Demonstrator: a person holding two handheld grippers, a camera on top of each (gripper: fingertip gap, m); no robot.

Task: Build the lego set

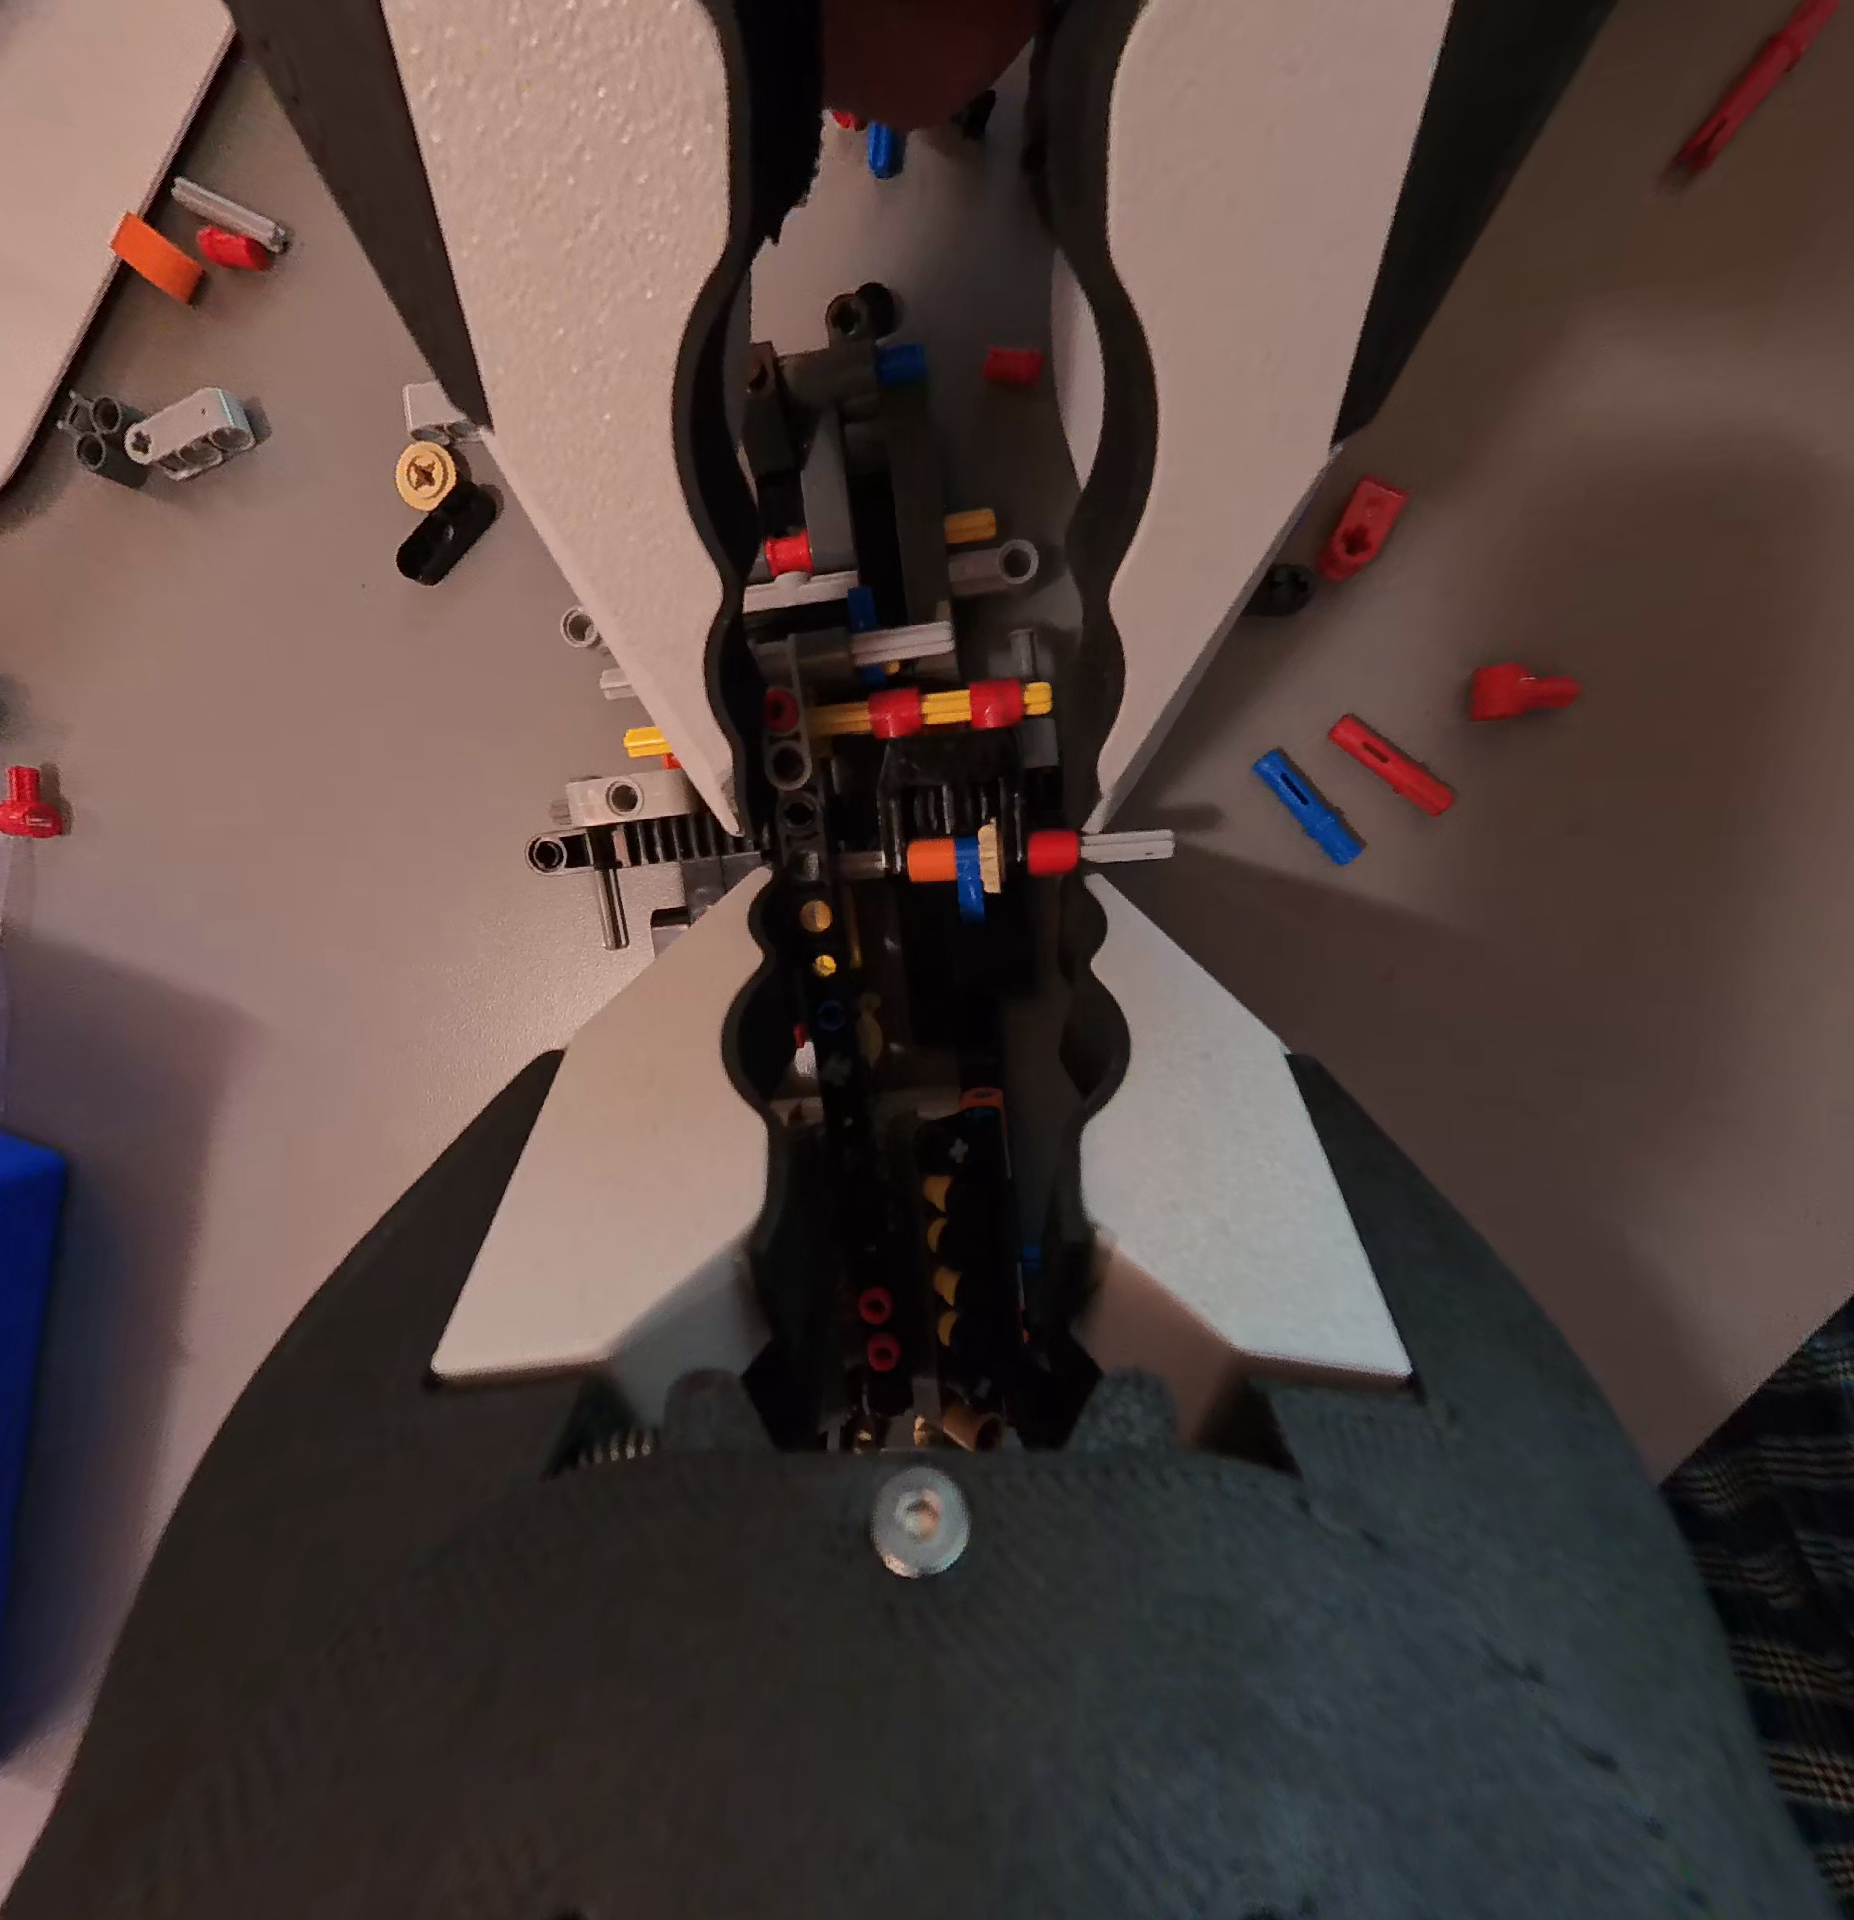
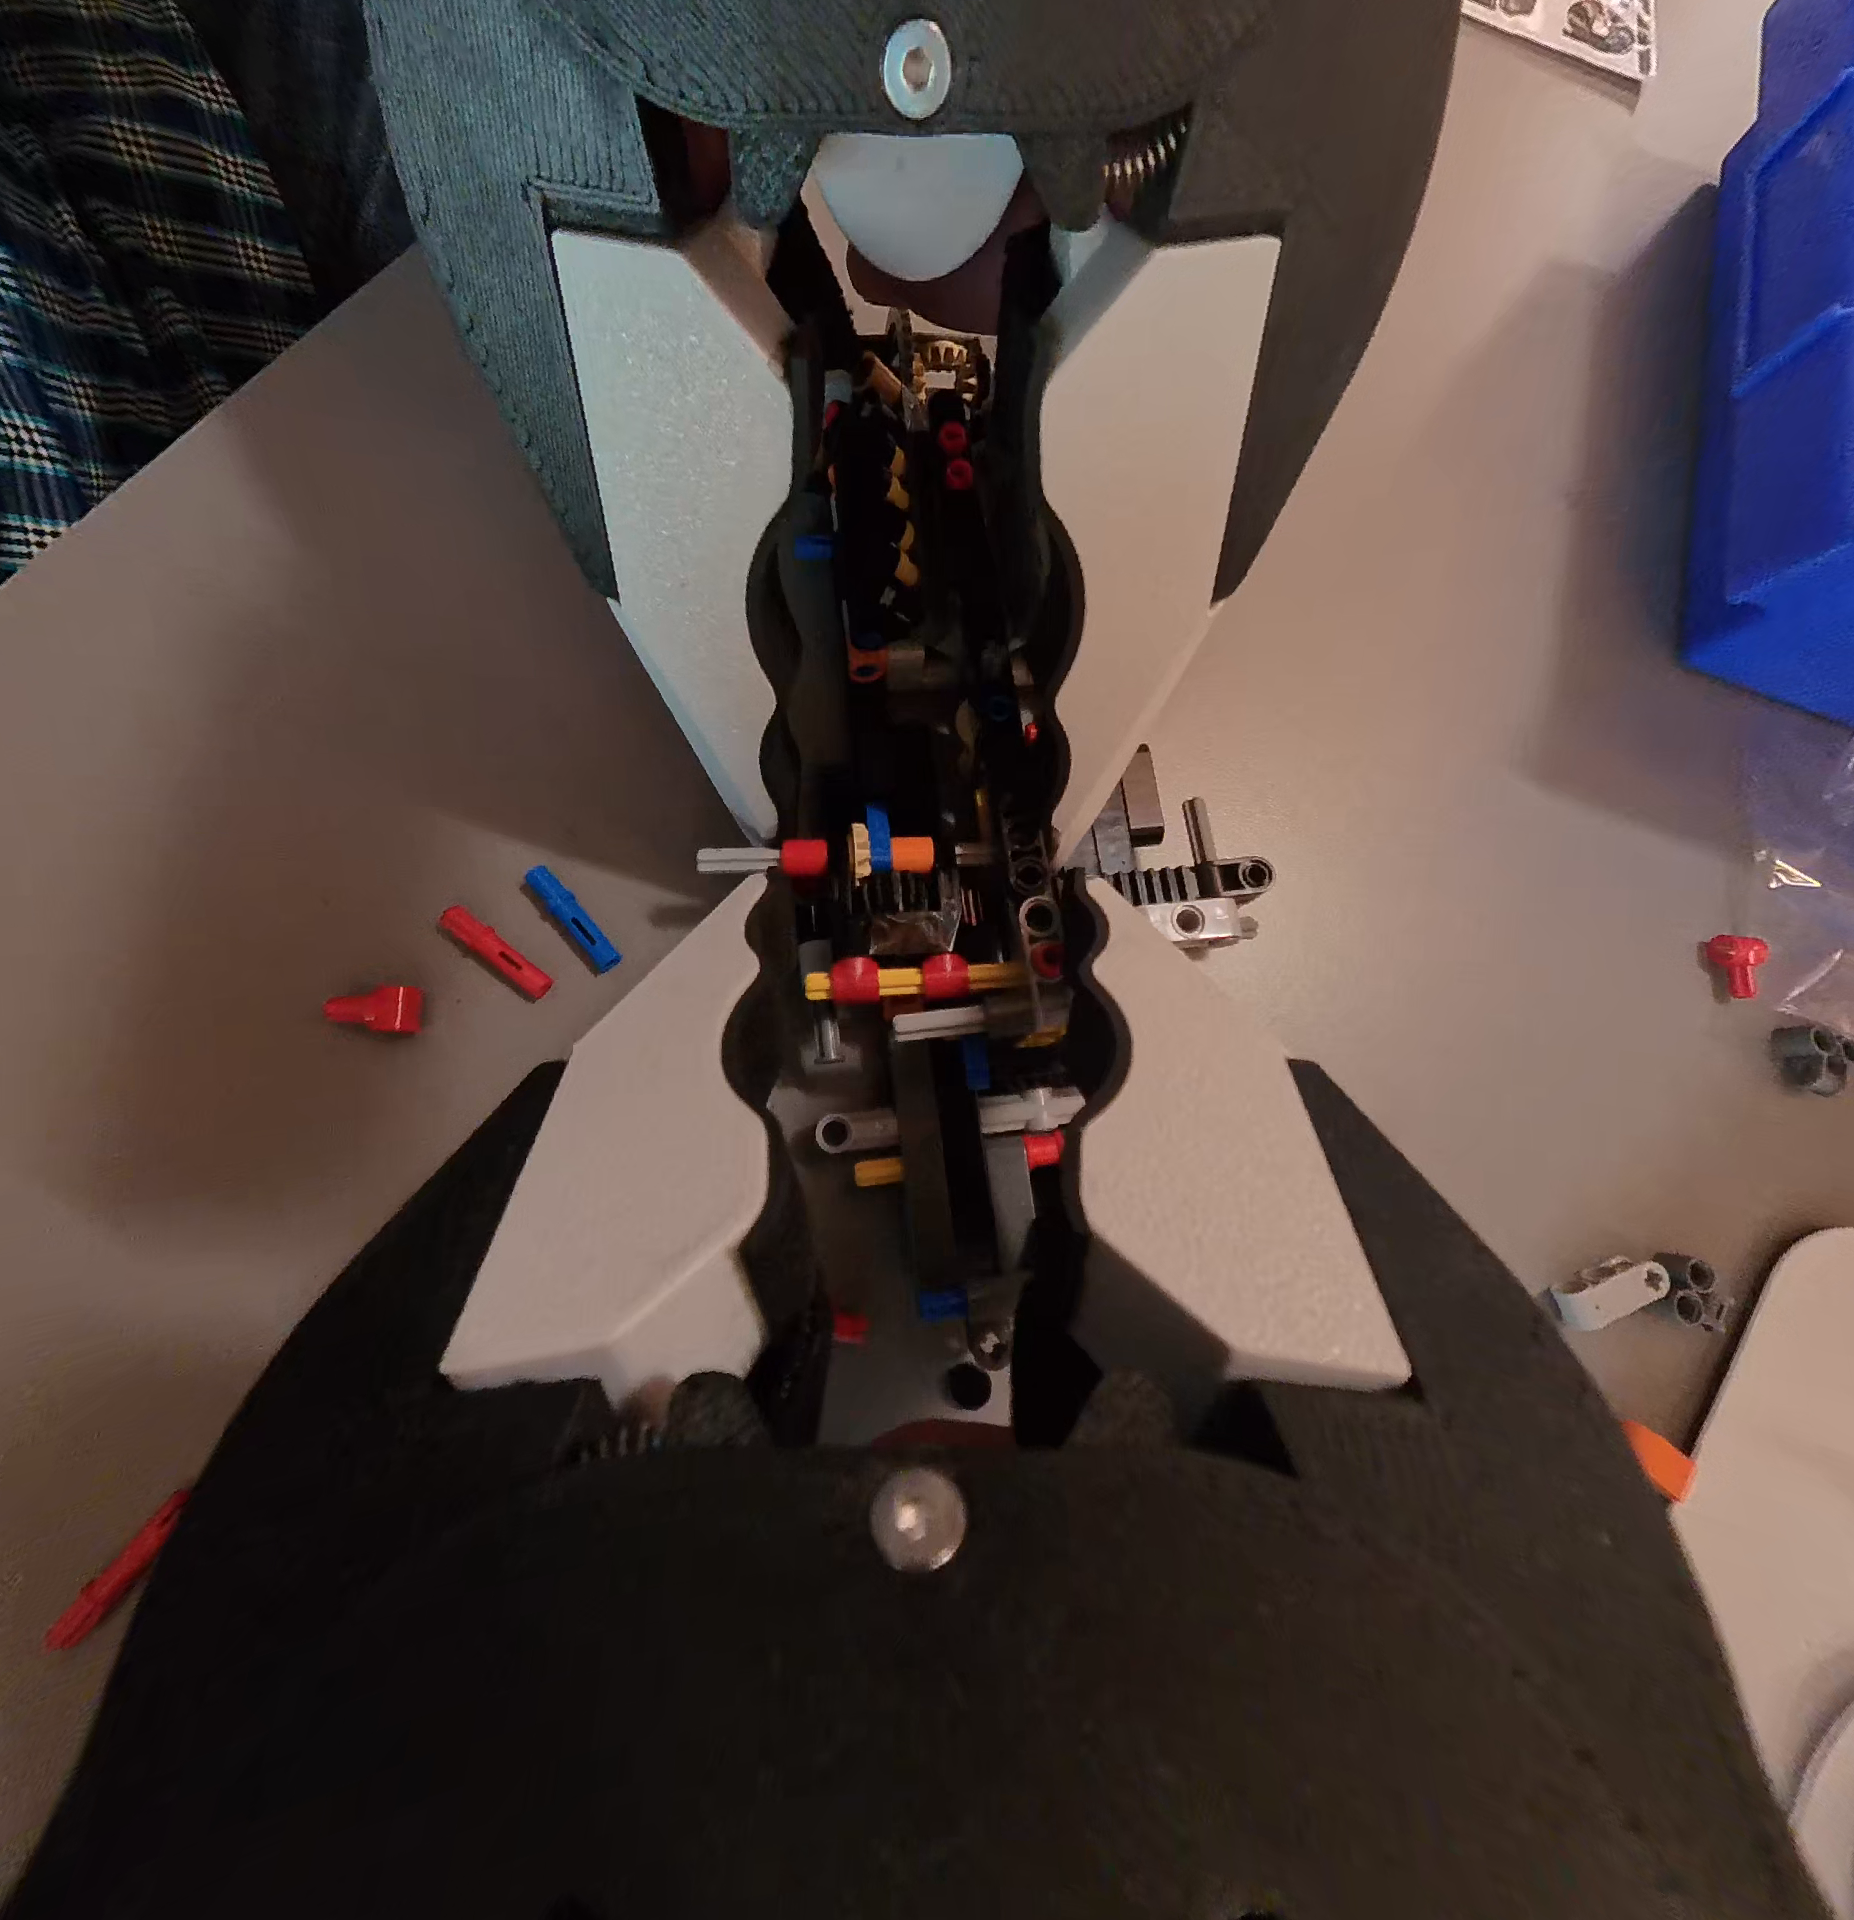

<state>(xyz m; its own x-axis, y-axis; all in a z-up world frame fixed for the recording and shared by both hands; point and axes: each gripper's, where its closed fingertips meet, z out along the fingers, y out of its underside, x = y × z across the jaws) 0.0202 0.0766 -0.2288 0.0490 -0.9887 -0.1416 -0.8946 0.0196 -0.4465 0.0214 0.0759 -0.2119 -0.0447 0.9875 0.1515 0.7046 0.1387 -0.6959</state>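
Observation:
A long Lego Technic assembly (image 1: 933, 707), black and grey with yellow axles, red bushes and an orange-blue-tan axle stack, lies above the grey table between both grippers. My left gripper (image 1: 923, 883) comes from the bottom of the left wrist view, its white fingers (image 1: 642, 1143) closed against the assembly's near half. My right gripper (image 1: 912, 810) faces it from the top and clamps the far half. In the right wrist view the assembly (image 2: 902, 977) sits in my right gripper (image 2: 918, 894), with the left gripper (image 2: 912, 821) opposite, tips almost meeting. A black gear rack (image 2: 1172, 883) sticks out sideways.
Loose pieces lie on the table: a red pin (image 1: 1390, 764), a blue pin (image 1: 1307, 808), a red connector (image 1: 1520, 691), grey connectors (image 1: 190, 431), a tan disc (image 1: 427, 475). A blue bin (image 2: 1796, 416) and a plastic bag (image 2: 1827, 883) stand at one side. Plaid cloth (image 2: 92, 260) borders the table edge. Only a small space, under 4 cm, lies between the two pairs of fingers.

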